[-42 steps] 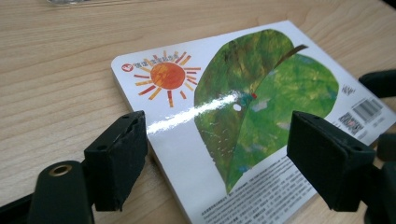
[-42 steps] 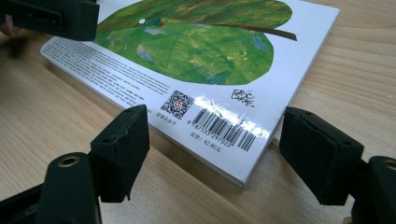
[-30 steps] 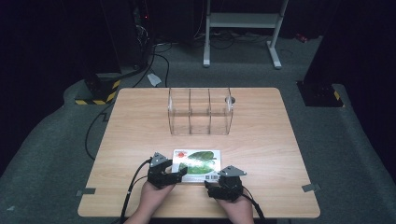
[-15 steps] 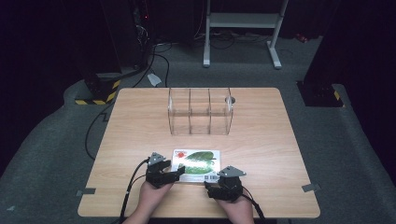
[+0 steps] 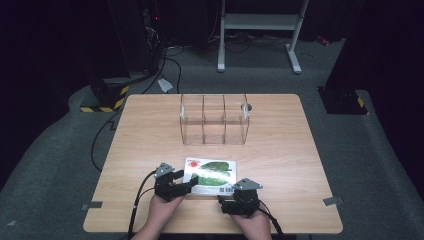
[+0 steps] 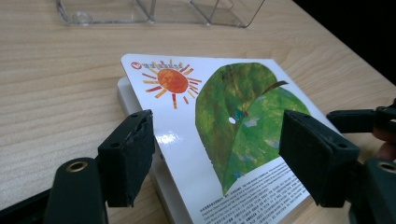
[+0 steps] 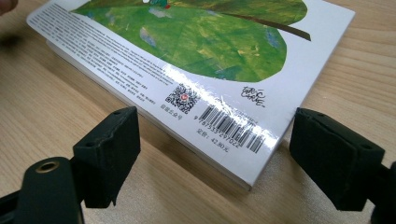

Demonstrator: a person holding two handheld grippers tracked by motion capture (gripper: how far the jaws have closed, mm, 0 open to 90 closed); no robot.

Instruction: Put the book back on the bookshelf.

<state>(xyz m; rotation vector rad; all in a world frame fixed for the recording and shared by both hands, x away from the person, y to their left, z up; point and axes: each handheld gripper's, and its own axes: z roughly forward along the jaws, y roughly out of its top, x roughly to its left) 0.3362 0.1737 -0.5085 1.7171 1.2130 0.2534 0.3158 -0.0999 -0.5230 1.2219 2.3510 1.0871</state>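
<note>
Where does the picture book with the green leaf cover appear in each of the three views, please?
High view: the book lies flat near the table's front edge, between the left gripper and the right gripper.
Left gripper view: the book fills the centre, its sun corner at upper left, between the open jaws.
Right gripper view: the book spans the top, its barcode corner nearest the jaws.
Shared landmark: the green leaf.

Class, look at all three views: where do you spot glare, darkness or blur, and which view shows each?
High view: the table is lit, the room around it dark. Left gripper view: a glare patch on the glossy book cover beside the near jaw; the clear organizer is soft. Right gripper view: a glare streak crosses the barcode; the far table blurs.
</note>
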